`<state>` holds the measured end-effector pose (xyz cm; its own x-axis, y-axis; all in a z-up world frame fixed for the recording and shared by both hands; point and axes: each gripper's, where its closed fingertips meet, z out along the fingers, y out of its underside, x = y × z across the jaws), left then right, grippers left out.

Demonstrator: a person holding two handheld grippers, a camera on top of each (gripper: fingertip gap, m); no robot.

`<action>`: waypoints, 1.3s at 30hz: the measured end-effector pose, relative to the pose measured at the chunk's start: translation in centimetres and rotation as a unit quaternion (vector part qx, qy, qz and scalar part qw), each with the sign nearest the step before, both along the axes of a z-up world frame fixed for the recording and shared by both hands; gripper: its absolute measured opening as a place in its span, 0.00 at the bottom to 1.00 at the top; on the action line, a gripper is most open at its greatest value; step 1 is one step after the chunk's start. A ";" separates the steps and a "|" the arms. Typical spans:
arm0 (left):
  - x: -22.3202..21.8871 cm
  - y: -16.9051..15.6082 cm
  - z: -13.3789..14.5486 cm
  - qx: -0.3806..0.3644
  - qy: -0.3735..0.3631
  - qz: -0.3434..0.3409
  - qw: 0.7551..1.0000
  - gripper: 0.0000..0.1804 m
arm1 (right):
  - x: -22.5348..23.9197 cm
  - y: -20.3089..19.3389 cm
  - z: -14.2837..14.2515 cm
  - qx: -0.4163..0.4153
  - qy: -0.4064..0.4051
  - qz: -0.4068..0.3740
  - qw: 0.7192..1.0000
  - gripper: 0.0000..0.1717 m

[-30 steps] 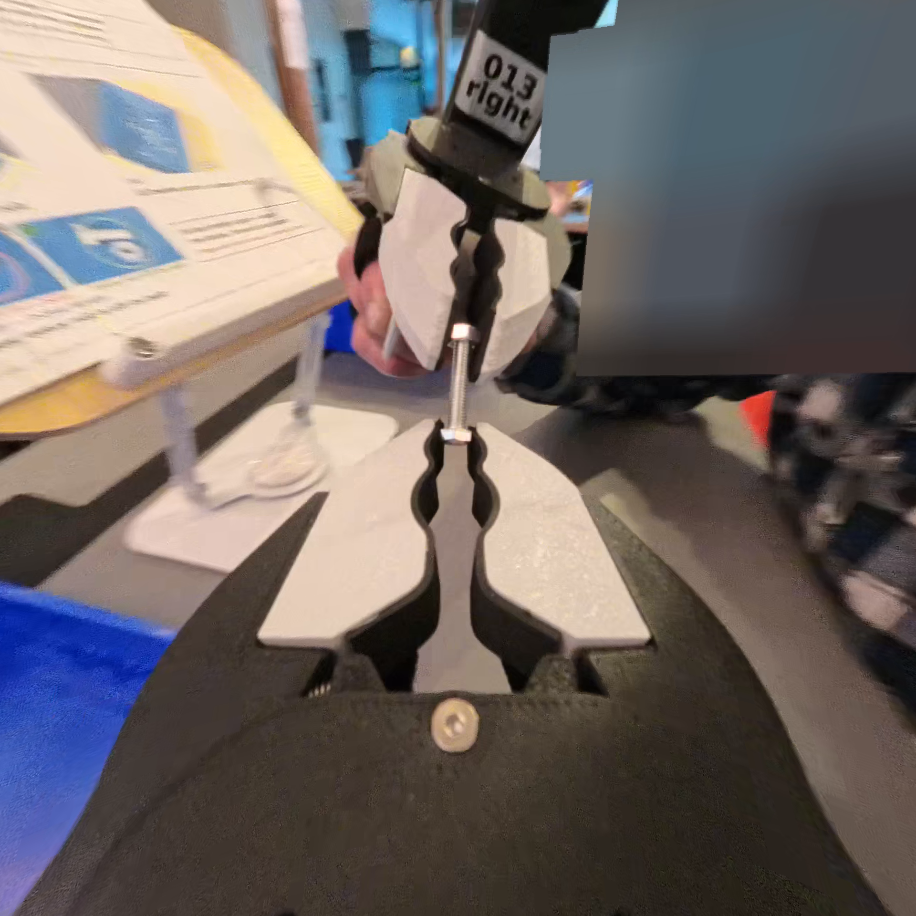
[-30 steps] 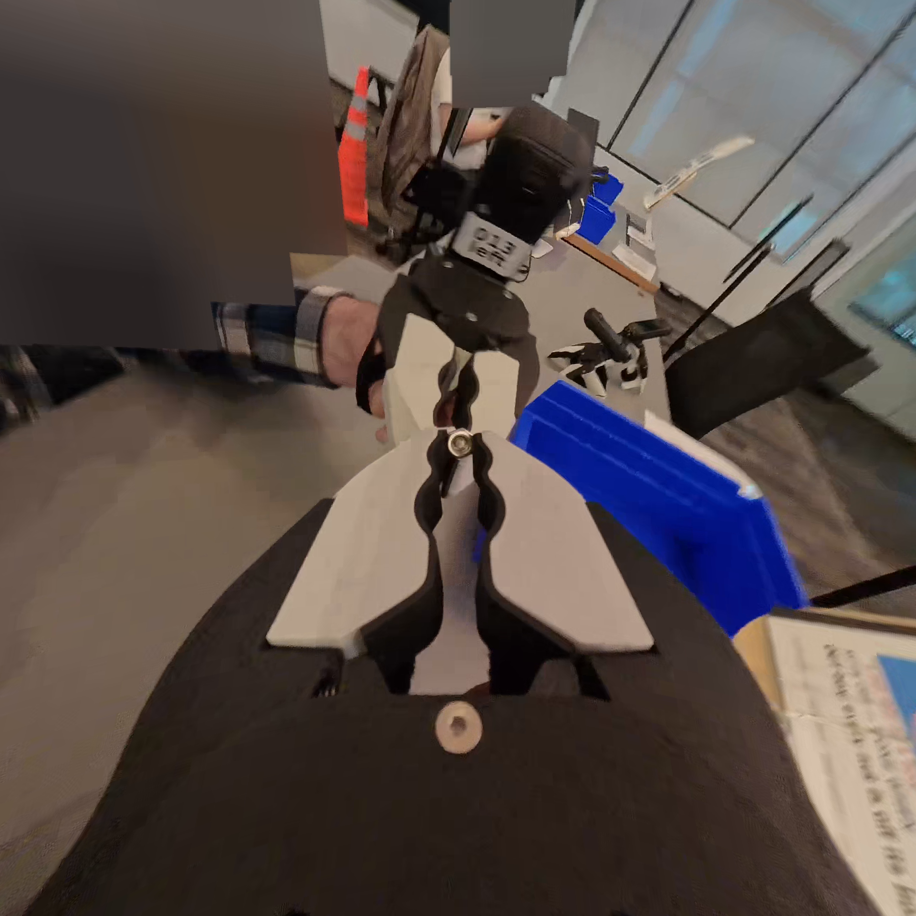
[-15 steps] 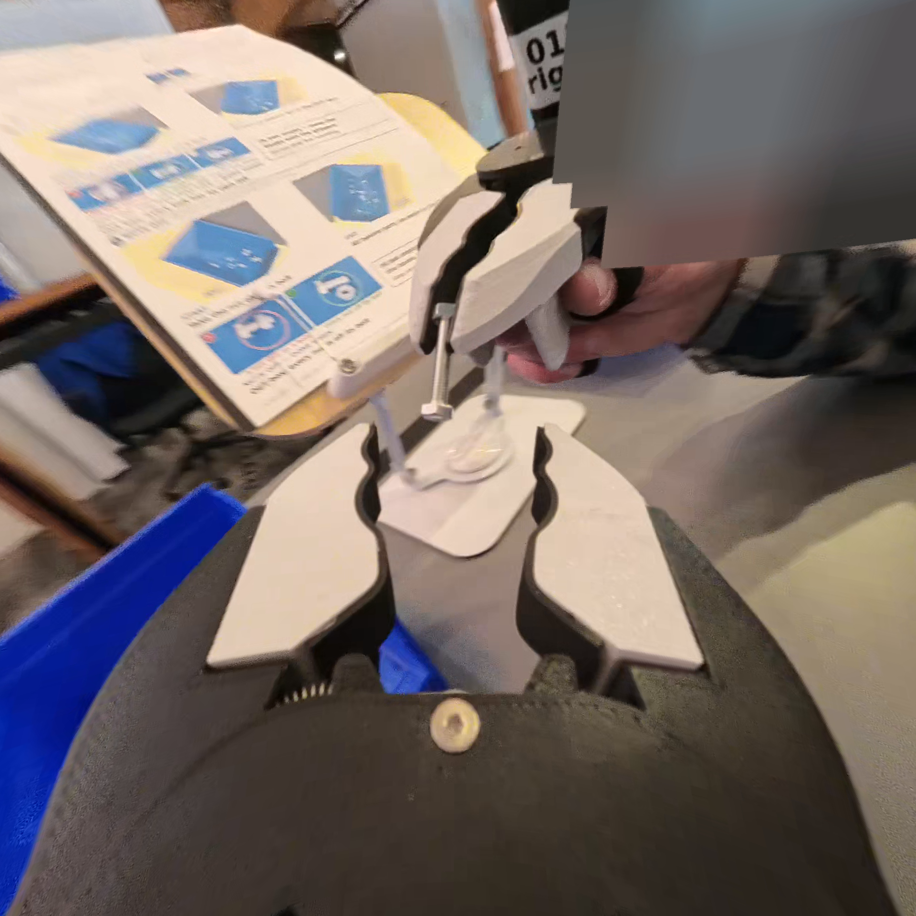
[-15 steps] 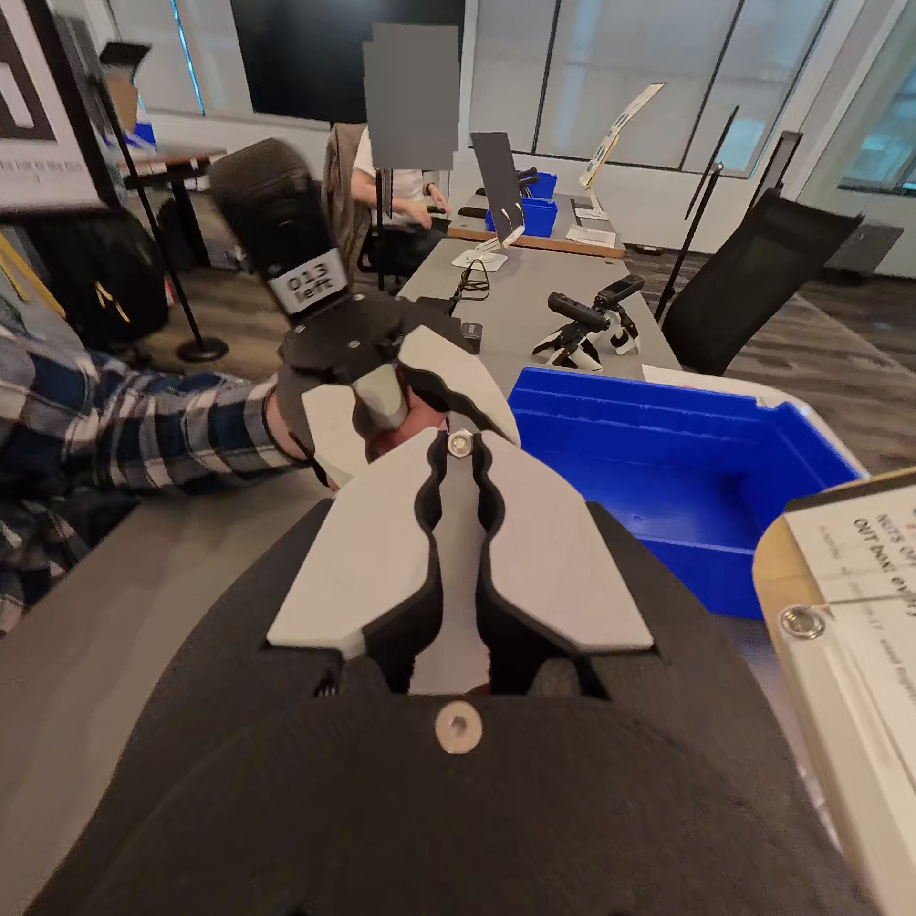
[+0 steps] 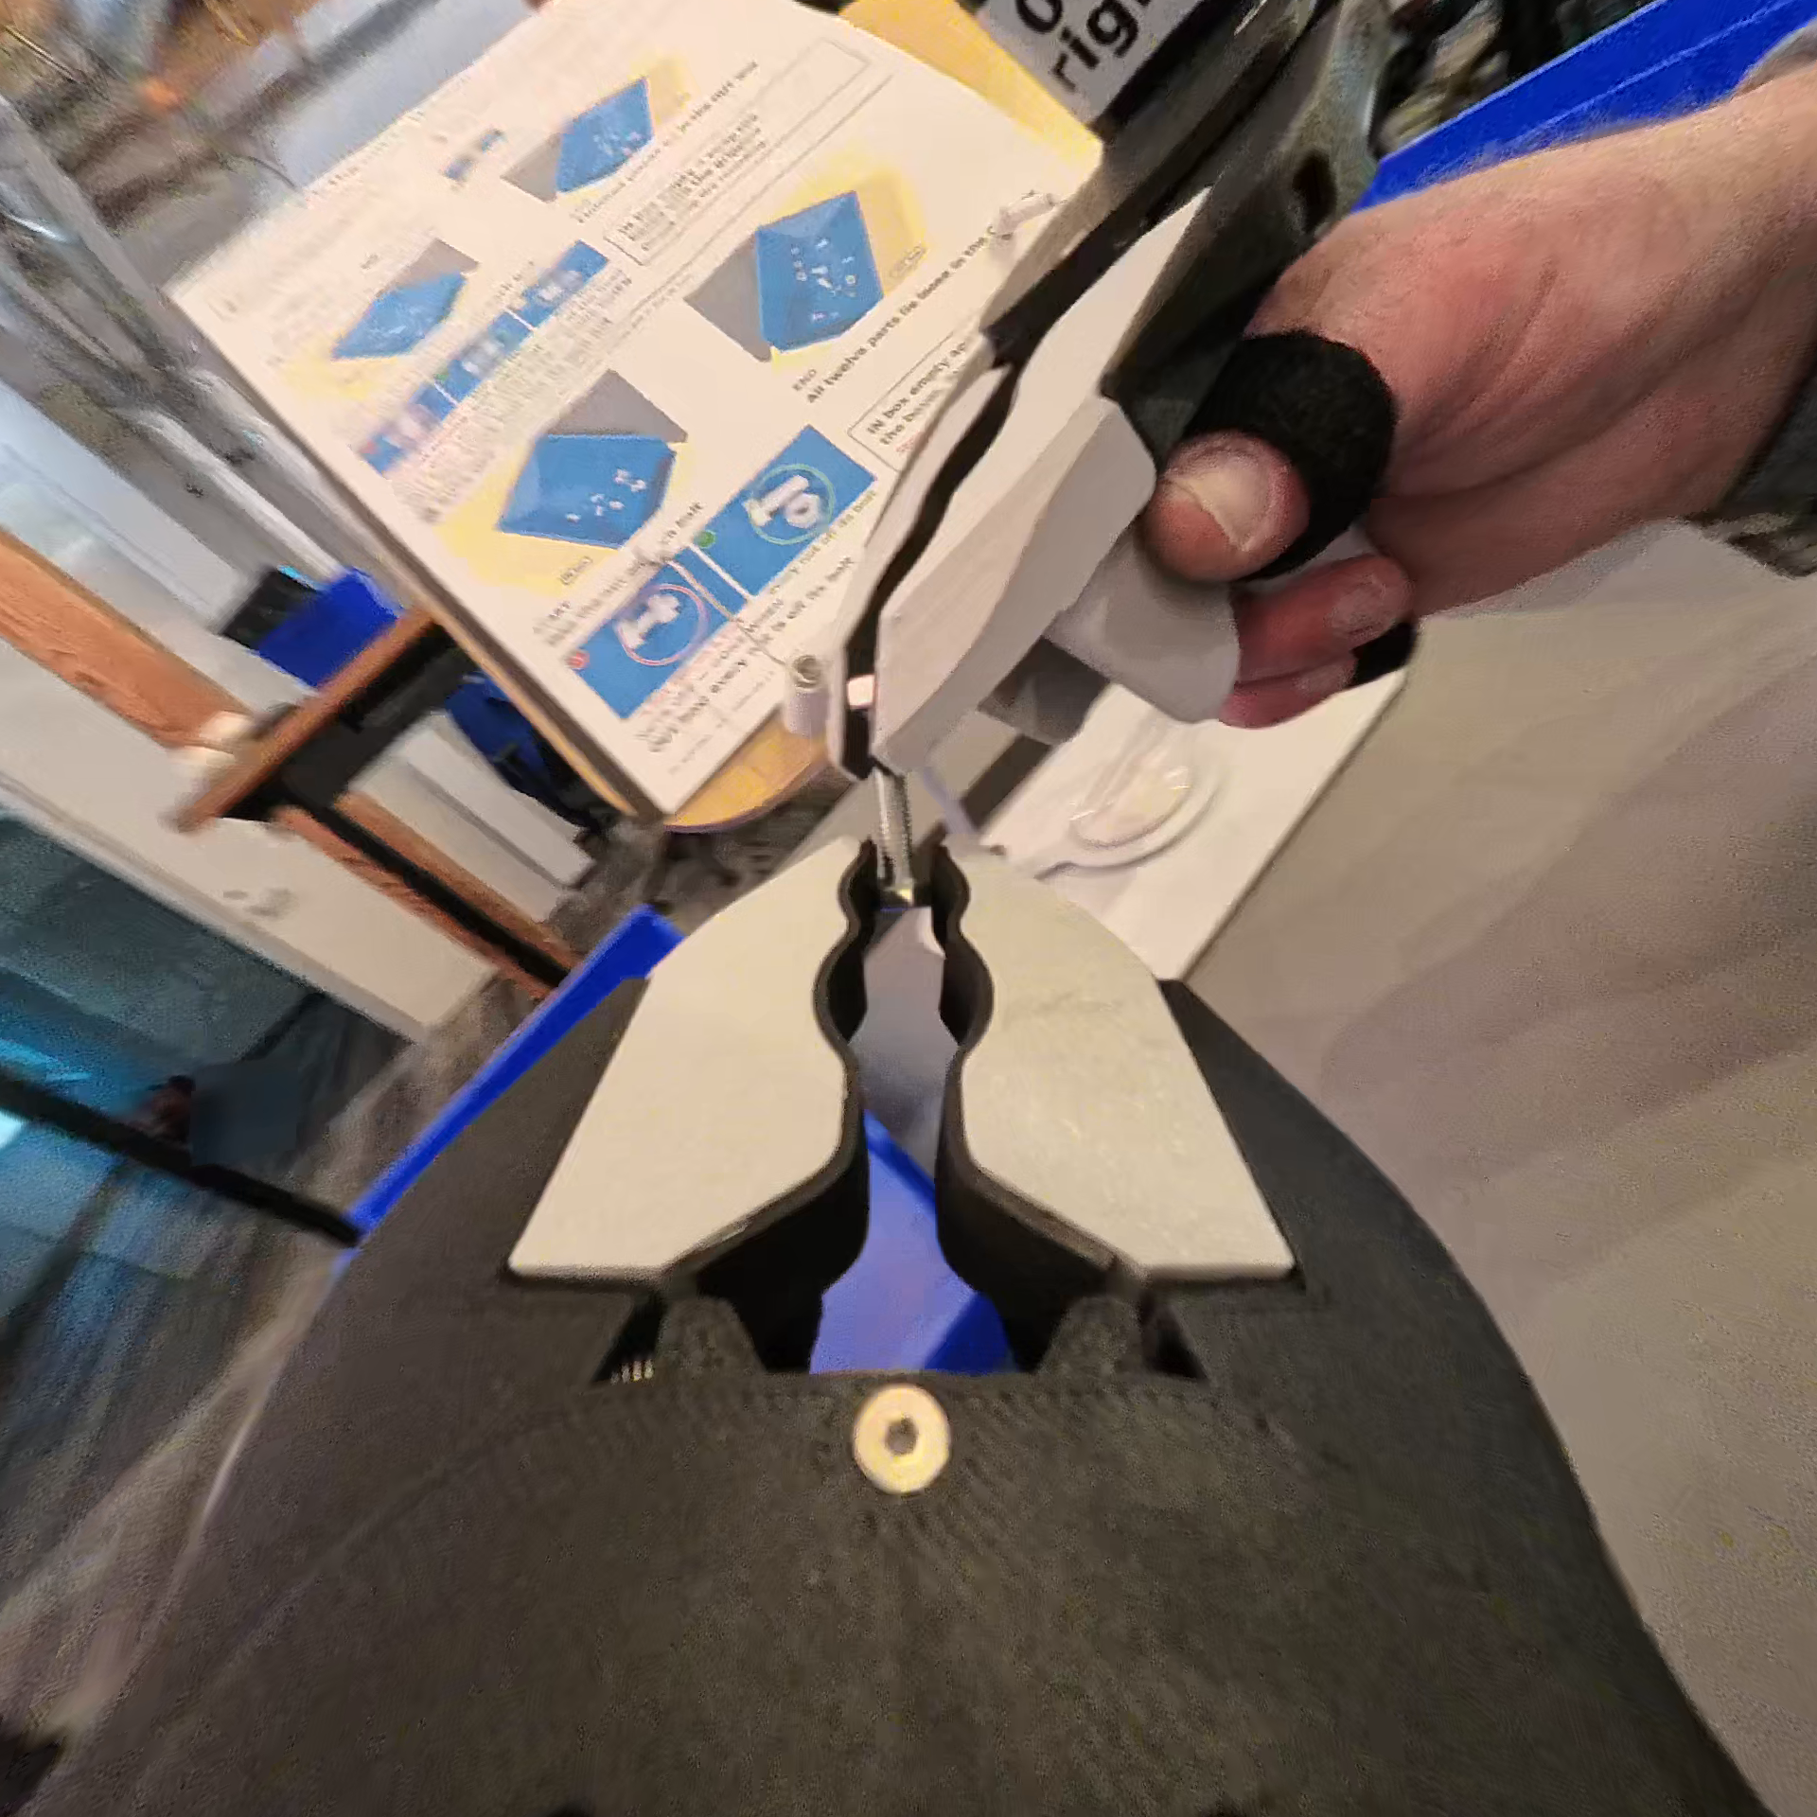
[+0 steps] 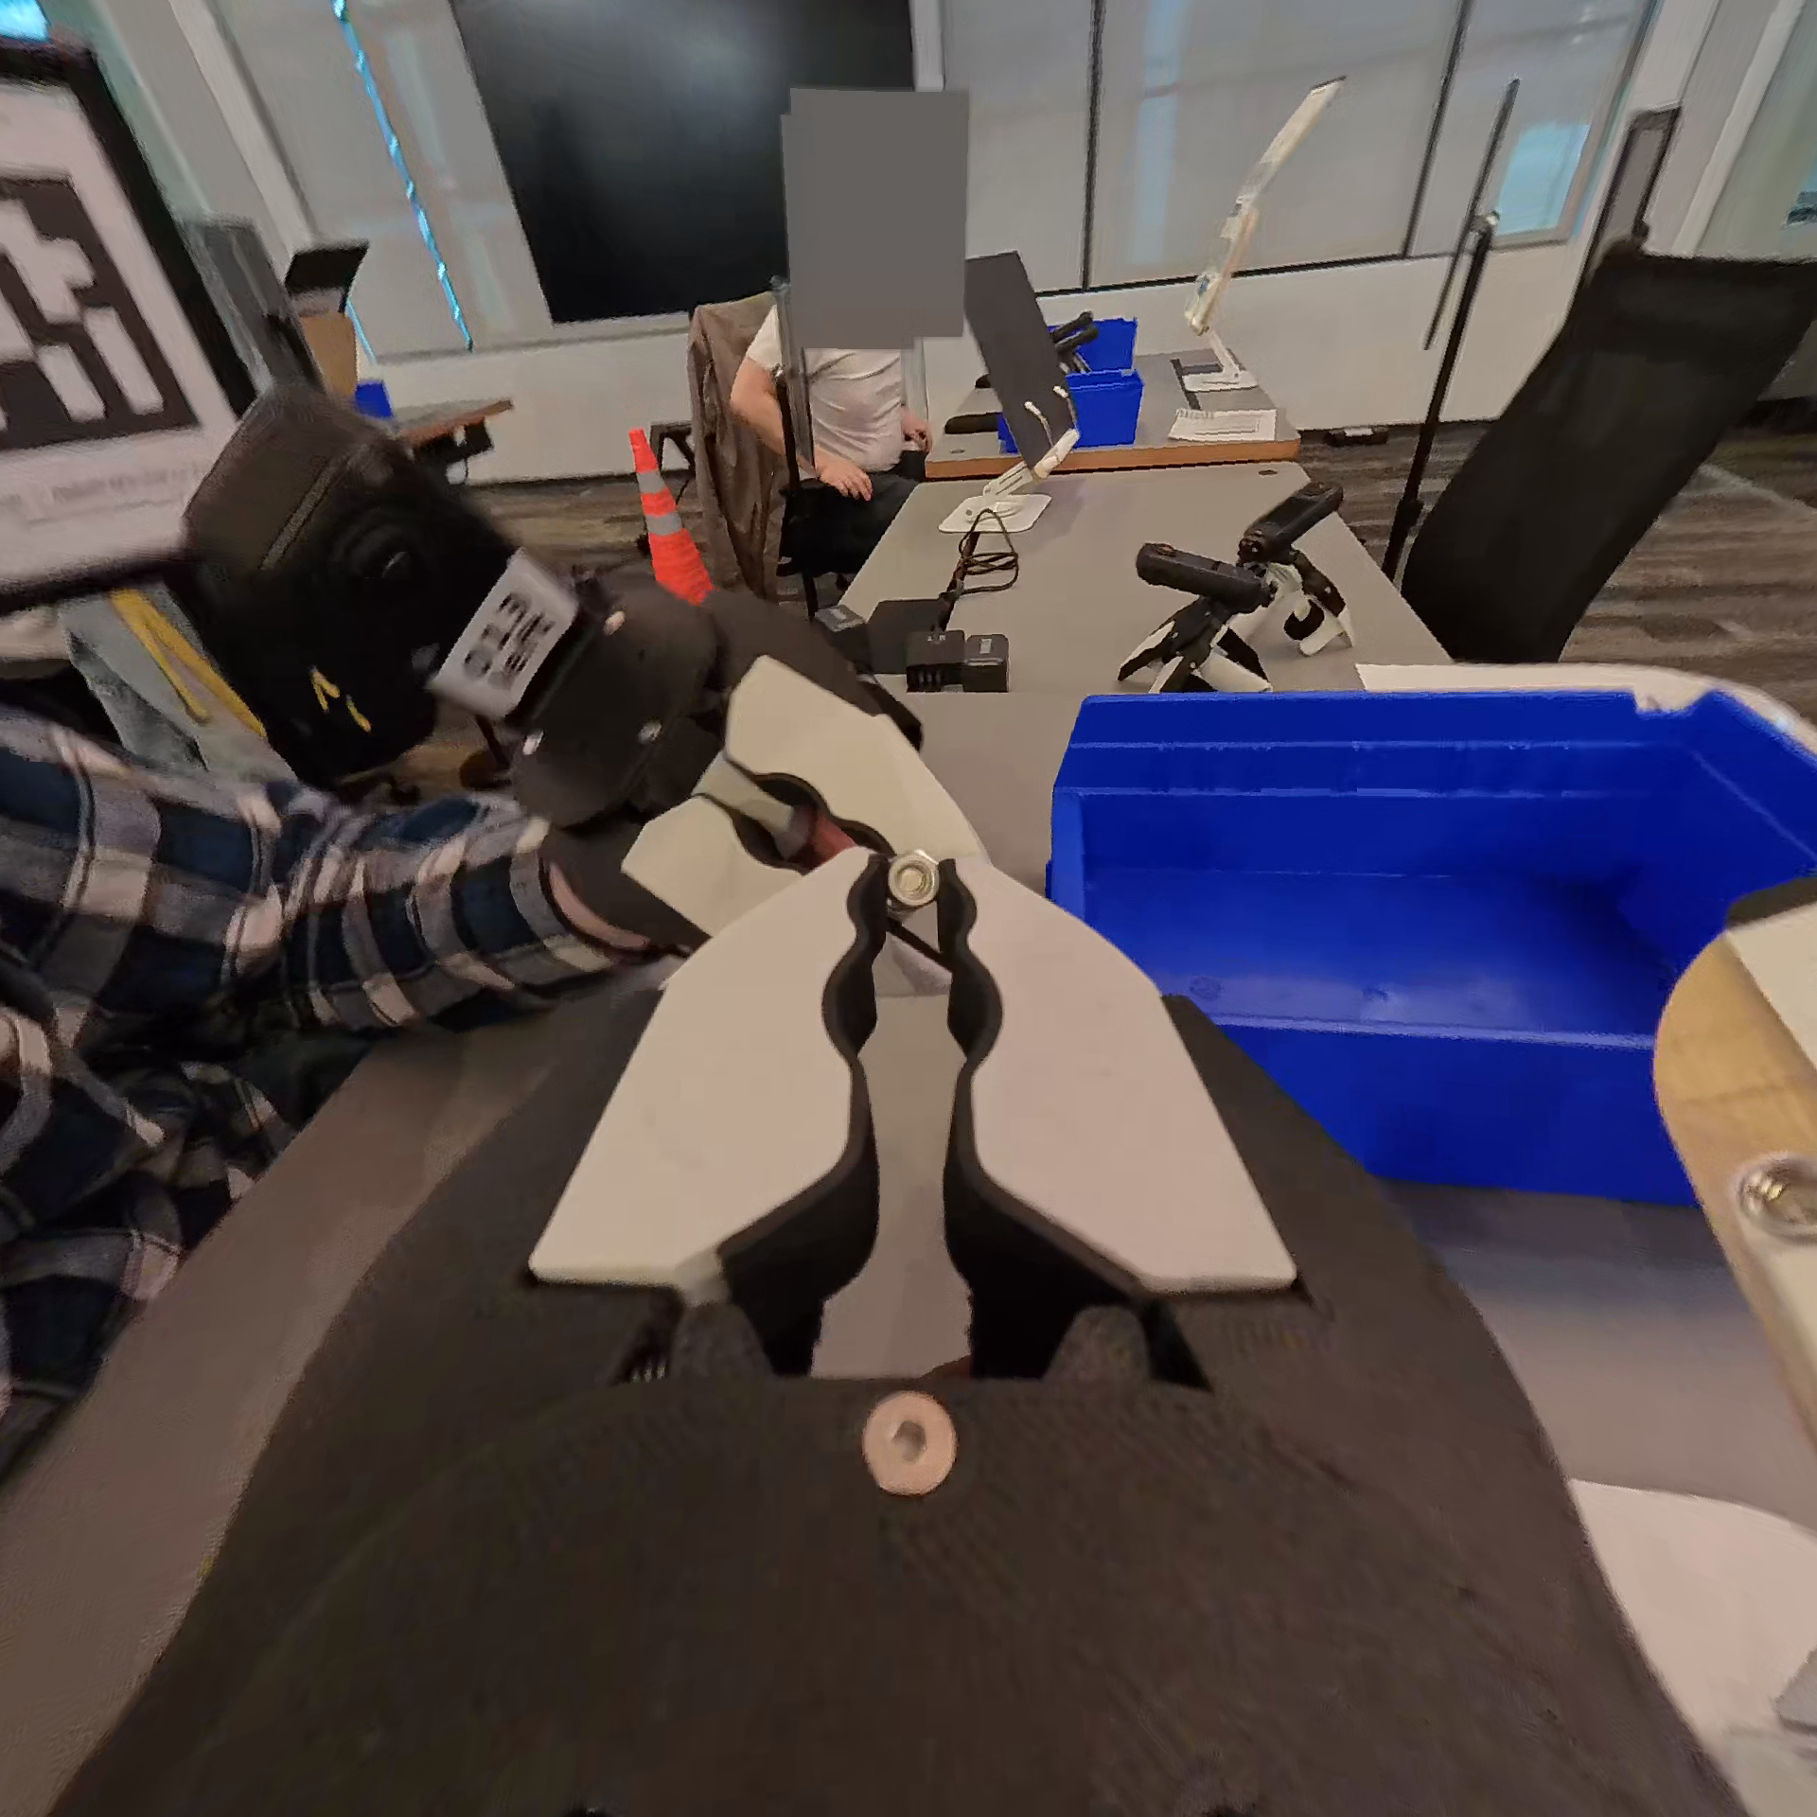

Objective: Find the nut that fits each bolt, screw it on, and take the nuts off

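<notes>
Left wrist view gives us two grippers meeting on one bolt [image 5: 897, 848]. Our right gripper [image 5: 857, 732] clamps the bolt by its head, both pads pressed to it, shank pointing toward our left gripper [image 5: 900, 885]. The left fingertips sit narrowly apart around the bolt's far end and the one nut [image 5: 897, 890] there; we cannot tell whether they press on it. In the right wrist view we count one blue bin [image 6: 1377, 944] beside the grippers on the grey table [image 6: 1062, 580]. One instruction sheet [image 5: 610, 374] stands behind.
</notes>
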<state>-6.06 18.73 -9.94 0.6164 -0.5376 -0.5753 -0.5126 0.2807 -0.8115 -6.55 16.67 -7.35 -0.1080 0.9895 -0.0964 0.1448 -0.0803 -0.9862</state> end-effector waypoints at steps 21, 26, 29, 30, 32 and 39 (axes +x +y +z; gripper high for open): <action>2.1 -6.1 0.3 -0.289 -0.207 -0.370 0.858 0.15 | 0.9 -4.5 0.2 0.303 -0.034 0.066 0.950 0.06; 1.2 -2.4 0.4 -0.143 -0.145 -0.184 0.961 0.28 | 1.1 -2.1 1.3 0.189 -0.008 0.022 0.982 0.06; 0.6 -1.3 0.7 -0.045 -0.077 -0.086 0.992 0.27 | 1.0 -1.2 1.0 0.107 0.003 0.012 0.994 0.06; 0.4 -0.9 0.7 -0.020 -0.052 -0.055 0.997 0.25 | 0.9 -1.0 0.7 0.087 0.002 0.008 0.996 0.06; 0.5 -0.7 0.3 0.018 -0.008 -0.023 1.000 0.19 | 0.6 -0.5 -0.2 0.070 -0.013 -0.005 0.997 0.06; 0.6 -0.8 0.0 0.016 0.021 -0.016 1.000 0.06 | 0.4 -0.5 -0.6 0.044 -0.020 -0.006 0.999 0.06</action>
